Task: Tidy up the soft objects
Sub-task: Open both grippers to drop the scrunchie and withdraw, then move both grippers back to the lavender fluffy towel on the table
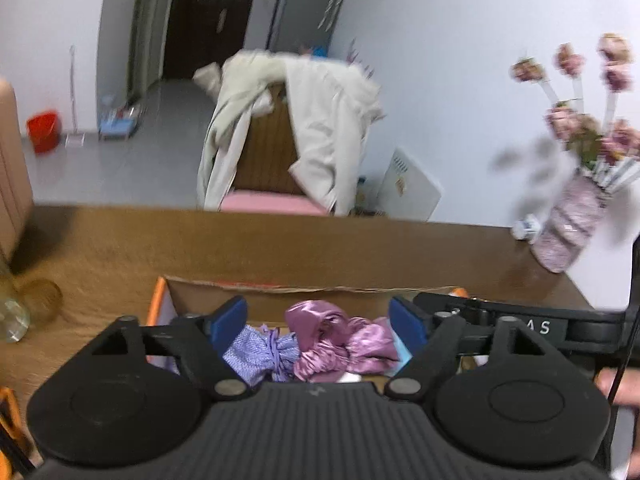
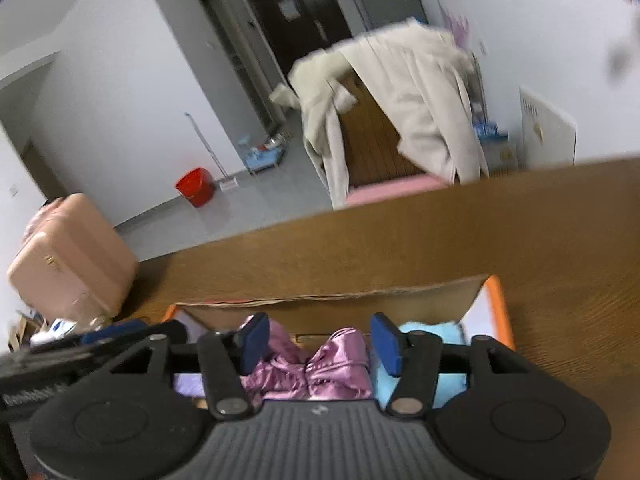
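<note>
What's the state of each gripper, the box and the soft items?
left gripper: open, holding nothing
right gripper: open, holding nothing
cardboard box: open
pink satin cloth: crumpled in box
lilac cloth: bunched in box
blue cloth: in box

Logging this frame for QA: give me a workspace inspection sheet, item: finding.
Surface: brown wooden table, bare in front of the box.
Job's things: cardboard box with orange edges holds a pink satin cloth, a lavender cloth and a light blue fluffy cloth.
Clutter: vase of pink flowers at the table's far right; glass jars on the left.
Grippers: left gripper and right gripper both open above the box, holding nothing.
Cables: a thin dark cord by the hand at the left view's right edge.
Surroundings: beige coat over a chair, red bucket, pink suitcase.
</note>
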Demonstrator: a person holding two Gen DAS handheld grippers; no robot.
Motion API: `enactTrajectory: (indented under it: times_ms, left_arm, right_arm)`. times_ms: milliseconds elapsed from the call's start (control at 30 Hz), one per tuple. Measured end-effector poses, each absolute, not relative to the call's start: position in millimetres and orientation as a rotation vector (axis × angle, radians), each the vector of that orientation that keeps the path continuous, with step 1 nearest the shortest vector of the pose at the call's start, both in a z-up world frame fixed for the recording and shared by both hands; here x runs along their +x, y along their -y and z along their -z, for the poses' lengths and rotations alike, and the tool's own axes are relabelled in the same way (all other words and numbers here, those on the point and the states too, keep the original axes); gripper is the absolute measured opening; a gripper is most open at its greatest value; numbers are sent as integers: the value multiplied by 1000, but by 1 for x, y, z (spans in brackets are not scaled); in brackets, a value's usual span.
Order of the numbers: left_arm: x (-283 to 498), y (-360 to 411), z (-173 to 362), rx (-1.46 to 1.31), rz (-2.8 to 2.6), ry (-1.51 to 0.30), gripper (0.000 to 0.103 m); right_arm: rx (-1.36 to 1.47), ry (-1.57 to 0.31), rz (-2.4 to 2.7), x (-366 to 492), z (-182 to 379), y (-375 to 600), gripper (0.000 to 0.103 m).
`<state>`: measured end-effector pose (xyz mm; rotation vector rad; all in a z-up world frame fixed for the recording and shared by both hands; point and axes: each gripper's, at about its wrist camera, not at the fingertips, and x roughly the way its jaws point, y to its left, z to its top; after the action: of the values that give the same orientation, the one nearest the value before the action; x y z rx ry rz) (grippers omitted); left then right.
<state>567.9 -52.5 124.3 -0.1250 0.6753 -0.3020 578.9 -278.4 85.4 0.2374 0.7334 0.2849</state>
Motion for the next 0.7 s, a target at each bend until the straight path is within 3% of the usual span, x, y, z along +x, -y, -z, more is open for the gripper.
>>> enactTrajectory:
  times_ms: [167, 300, 700]
  left_arm:
    - [492, 40, -170, -83, 350, -588, 87]
    - [422, 29, -192, -35, 361, -482, 96]
    - [224, 29, -144, 56, 298, -239, 103]
  right_arm:
    - [153, -642, -304, 507, -134, 292, 64]
    - [114, -574, -364, 436, -155, 304, 82]
    - [-1, -395, -396, 247, -121, 292, 85]
